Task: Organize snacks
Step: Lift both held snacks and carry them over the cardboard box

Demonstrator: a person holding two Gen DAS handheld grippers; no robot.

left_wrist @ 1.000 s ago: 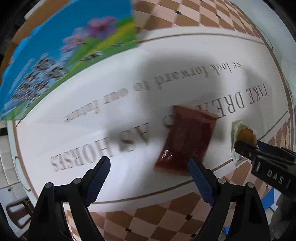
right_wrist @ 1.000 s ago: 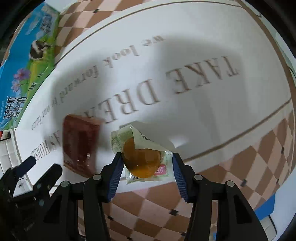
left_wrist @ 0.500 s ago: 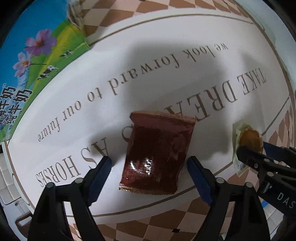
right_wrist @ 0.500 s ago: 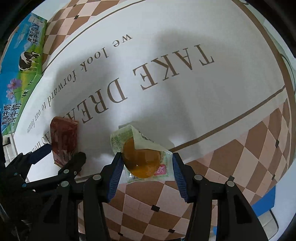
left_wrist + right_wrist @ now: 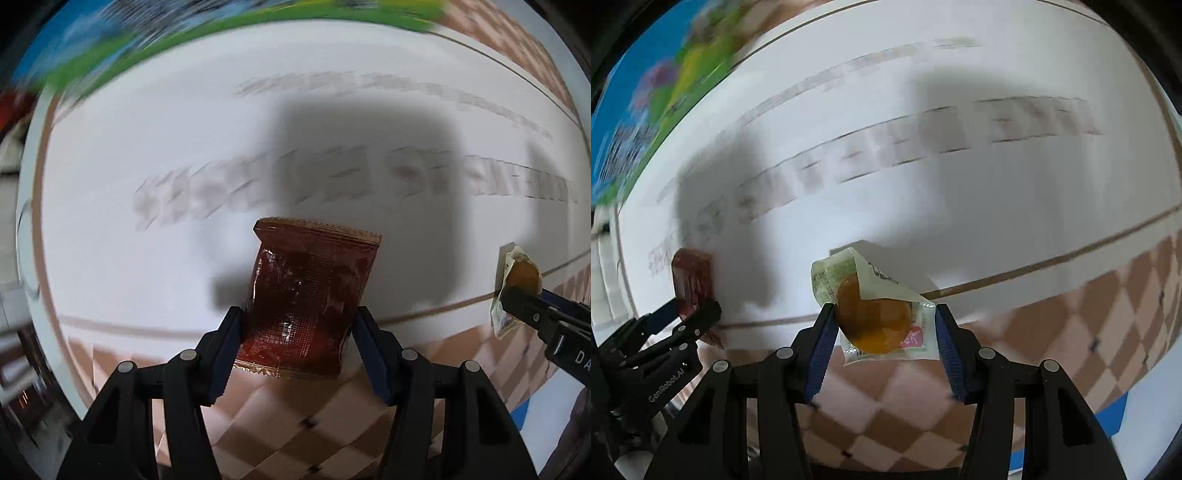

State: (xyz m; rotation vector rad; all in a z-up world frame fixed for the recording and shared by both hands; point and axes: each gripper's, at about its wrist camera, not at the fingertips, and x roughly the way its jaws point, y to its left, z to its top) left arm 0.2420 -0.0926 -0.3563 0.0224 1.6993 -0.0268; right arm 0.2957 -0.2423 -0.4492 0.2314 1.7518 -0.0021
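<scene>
Blue-padded left gripper (image 5: 297,341) had just closed, jaws clamped on the red packet (image 5: 310,299). Right gripper (image 5: 884,338) gripped the yellow pouch (image 5: 879,317), just right of it. Both hung over the white mat (image 5: 147,266); milk carton (image 5: 631,122) far left.

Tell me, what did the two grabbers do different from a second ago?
The left gripper slid over the dark red snack packet. Its jaws have just been closing and now pinch the packet's sides; before, they stood wide with it lying loose on the tablecloth. Both views have swung sideways. The right gripper holds its clear-wrapped orange snack just as before.
</scene>
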